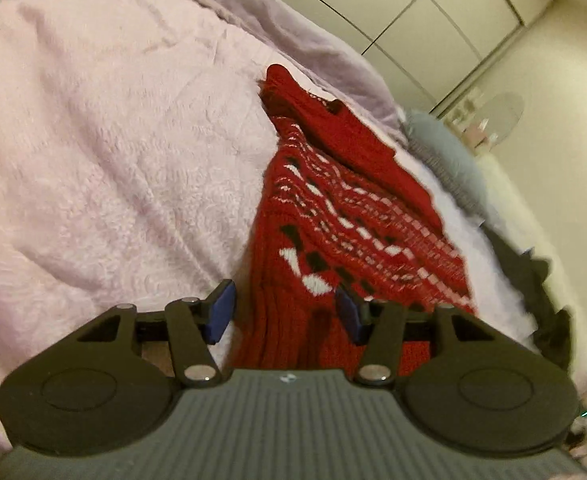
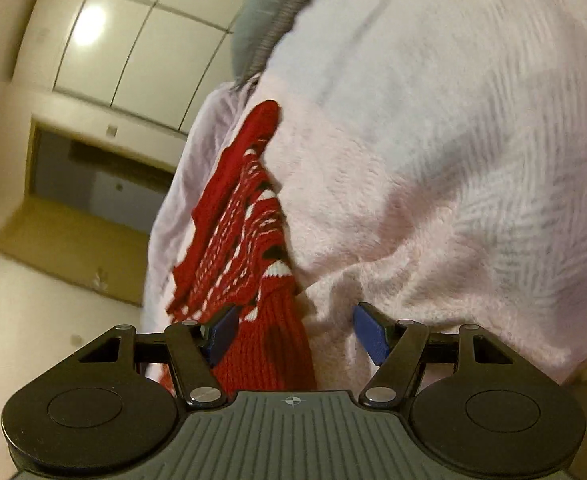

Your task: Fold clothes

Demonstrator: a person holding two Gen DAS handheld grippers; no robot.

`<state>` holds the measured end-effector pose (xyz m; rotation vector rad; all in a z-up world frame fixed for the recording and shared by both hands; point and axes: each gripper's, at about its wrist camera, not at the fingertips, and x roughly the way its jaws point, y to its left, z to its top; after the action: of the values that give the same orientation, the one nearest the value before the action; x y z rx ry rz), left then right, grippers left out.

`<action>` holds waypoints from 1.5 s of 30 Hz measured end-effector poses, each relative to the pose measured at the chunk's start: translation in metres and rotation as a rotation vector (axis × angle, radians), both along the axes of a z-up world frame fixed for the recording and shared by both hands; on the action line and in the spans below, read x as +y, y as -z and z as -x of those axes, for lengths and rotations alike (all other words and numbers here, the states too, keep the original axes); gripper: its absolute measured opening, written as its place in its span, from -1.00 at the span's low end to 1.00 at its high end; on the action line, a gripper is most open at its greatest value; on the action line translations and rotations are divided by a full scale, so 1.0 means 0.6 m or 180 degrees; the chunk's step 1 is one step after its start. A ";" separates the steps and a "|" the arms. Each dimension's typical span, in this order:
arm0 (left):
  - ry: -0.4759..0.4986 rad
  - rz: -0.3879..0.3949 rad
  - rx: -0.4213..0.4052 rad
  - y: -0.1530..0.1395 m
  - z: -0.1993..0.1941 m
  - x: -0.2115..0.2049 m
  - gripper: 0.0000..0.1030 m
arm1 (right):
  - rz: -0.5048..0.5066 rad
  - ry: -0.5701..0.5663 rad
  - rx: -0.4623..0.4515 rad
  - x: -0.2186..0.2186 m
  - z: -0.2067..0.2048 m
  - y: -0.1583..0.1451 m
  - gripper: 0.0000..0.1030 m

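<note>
A red knit sweater (image 1: 333,216) with a white and black pattern lies on a fluffy pink blanket (image 1: 113,152). Its ribbed red hem runs toward the camera. My left gripper (image 1: 285,312) is open just above that hem: the left blue pad is over the blanket, the right pad over the knit. In the right wrist view the same sweater (image 2: 245,216) stretches away along the blanket (image 2: 433,200). My right gripper (image 2: 295,332) is open, with the ribbed hem lying between its pads, closer to the left one. Neither pair of pads presses the cloth.
A grey pillow (image 1: 441,148) lies beyond the sweater at the bed's far side. White wardrobe doors (image 1: 413,12) stand behind the bed. A dark bundle (image 1: 545,300) sits at the right edge. The right wrist view shows a dark recess (image 2: 93,184) beside the bed's edge.
</note>
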<state>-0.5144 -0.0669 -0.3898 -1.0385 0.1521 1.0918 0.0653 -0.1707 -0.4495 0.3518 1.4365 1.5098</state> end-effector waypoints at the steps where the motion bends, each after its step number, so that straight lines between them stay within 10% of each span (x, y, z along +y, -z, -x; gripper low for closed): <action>1: 0.0000 0.0010 -0.0102 0.005 0.005 0.002 -0.05 | 0.0000 0.0005 0.0038 0.000 -0.003 0.001 0.24; 10: 0.0020 0.0241 -0.0782 0.045 0.064 -0.003 -0.35 | -0.0128 -0.0281 0.0113 -0.019 0.002 0.000 -0.06; 13: 0.0057 0.0361 -0.1054 0.061 0.066 0.003 -0.44 | -0.0096 -0.0337 0.0015 -0.007 0.015 0.000 -0.79; 15: 0.0167 0.0399 -0.1072 0.066 0.056 0.008 -0.85 | -0.0051 -0.0333 -0.0018 -0.004 0.019 0.002 -0.87; 18: 0.0262 0.0232 -0.0975 0.049 0.052 -0.003 -0.90 | -0.0121 -0.0246 -0.0056 -0.019 0.011 -0.008 -0.93; 22: 0.0318 -0.0227 -0.0547 -0.002 0.066 -0.053 -0.91 | -0.0147 -0.0162 -0.0175 -0.050 -0.006 -0.024 -0.94; 28: 0.0328 0.0020 -0.0372 0.036 0.051 -0.045 -0.81 | 0.0074 -0.0340 -0.0343 -0.028 0.024 0.007 -0.92; 33: 0.0389 -0.0217 -0.0193 0.000 0.065 -0.031 -0.30 | -0.0227 -0.0349 -0.0504 -0.034 0.001 -0.039 0.09; 45: 0.0673 -0.0009 -0.0538 0.044 0.050 0.013 -0.26 | -0.0250 -0.0999 -0.0163 0.028 0.014 0.008 -0.21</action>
<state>-0.5446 -0.0593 -0.4160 -1.0814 0.1212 0.8097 0.0567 -0.1541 -0.4543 0.1365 1.4429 1.8169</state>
